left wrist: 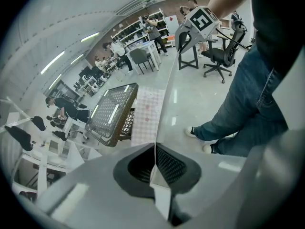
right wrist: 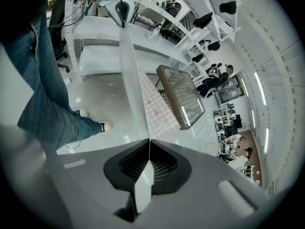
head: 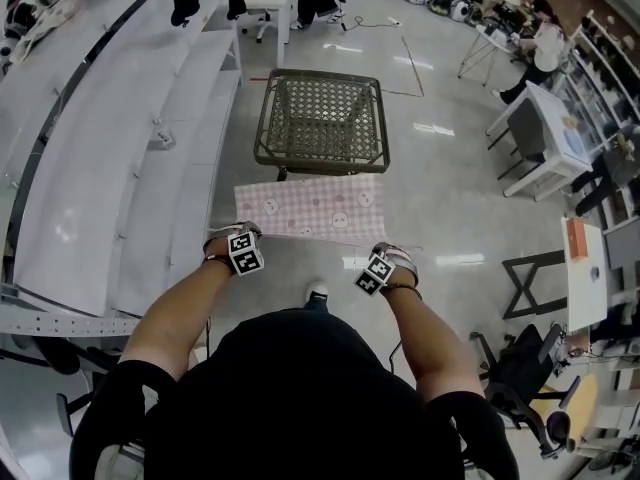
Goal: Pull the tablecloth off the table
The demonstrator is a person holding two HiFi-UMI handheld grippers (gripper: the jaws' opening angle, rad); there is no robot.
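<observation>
Count: two hand-held grippers, one tablecloth, one table. The left gripper [head: 243, 234] is clamped on the near left corner of the pink checked tablecloth [head: 312, 208]. In the left gripper view its jaws stand pressed together on the thin edge of fabric [left wrist: 155, 163]. The right gripper [head: 392, 252] is likewise clamped on the near right corner, jaws closed on the cloth edge in its own view [right wrist: 149, 163]. The near hem runs taut between the two. From each gripper view it shows edge-on as a pale strip leading up to the other gripper, whose marker cube [left wrist: 202, 18] is clear in the left gripper view but cut off at the top of the right gripper view. The cloth spreads away from the grippers toward the table [head: 320, 118], and its far edge ends just beside the table's near rim. Whether that edge touches the rim or a leg cannot be told. The table's top is an open woven mesh inside a dark frame [left wrist: 112, 111], with the floor visible through it. One shoe [head: 317, 291] shows between the forearms in the head view, and the torso hides the floor below it. Figures and furniture at the far benches are too small to make out.
</observation>
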